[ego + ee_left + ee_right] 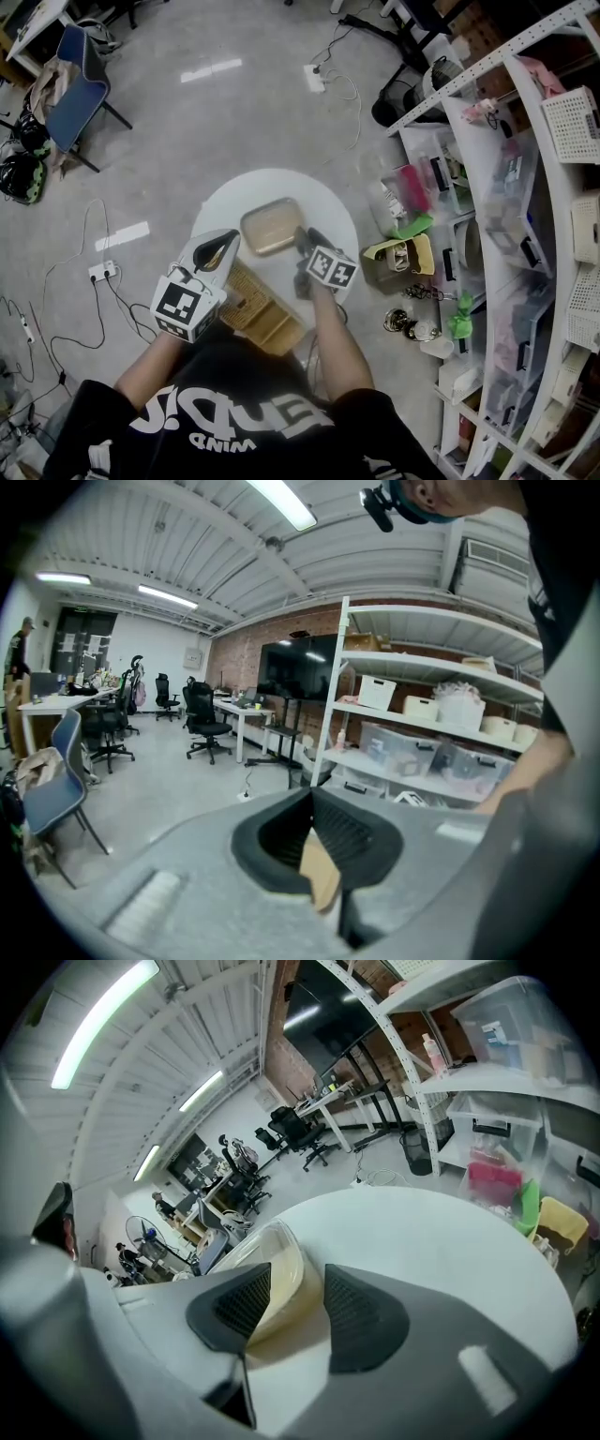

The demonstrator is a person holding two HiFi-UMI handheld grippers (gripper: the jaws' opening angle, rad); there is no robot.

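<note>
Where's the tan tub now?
In the head view the tan tub sits on the round white table, right of the left claw; its rim runs between the open jaws of the right claw.

grey floor (pixel 234 112) | blue chair (pixel 80 86) | white shelving (pixel 487 64) | brick wall (pixel 239 653)

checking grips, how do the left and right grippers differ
The left gripper has fingers shut on a thin tan sheet; the right gripper has fingers apart astride a corner of the tan container. The left points out at the room, the right down at the white table. Both are grey.
</note>
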